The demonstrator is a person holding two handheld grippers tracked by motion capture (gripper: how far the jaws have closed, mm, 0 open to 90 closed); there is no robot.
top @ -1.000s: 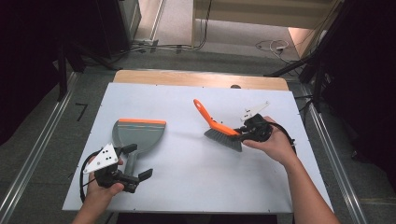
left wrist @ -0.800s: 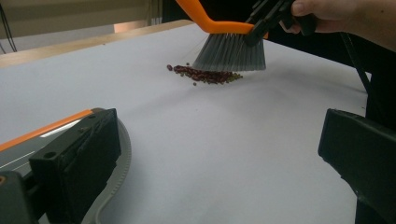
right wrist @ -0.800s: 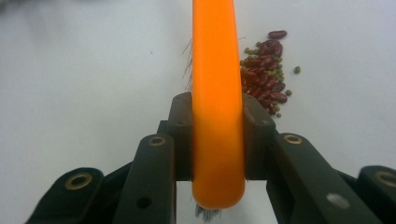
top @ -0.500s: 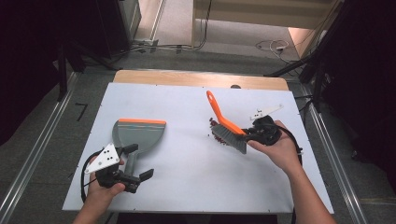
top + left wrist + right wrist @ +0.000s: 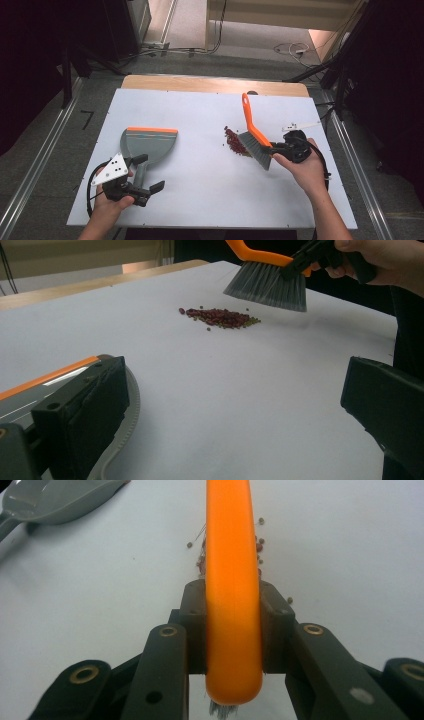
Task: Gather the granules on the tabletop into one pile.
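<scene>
The right hand-held gripper [image 5: 280, 148] is clenched on the orange brush [image 5: 254, 134]. Over the last second it has swung the brush toward the right side of the surface [image 5: 200, 200], uncovering a pile of red beans [image 5: 235, 142] just left of the bristles. The left hand-held gripper [image 5: 150, 189], jaws released, waits beside the dustpan [image 5: 147, 145] handle. Sweeping can likely begin once the dustpan is gripped.
</scene>
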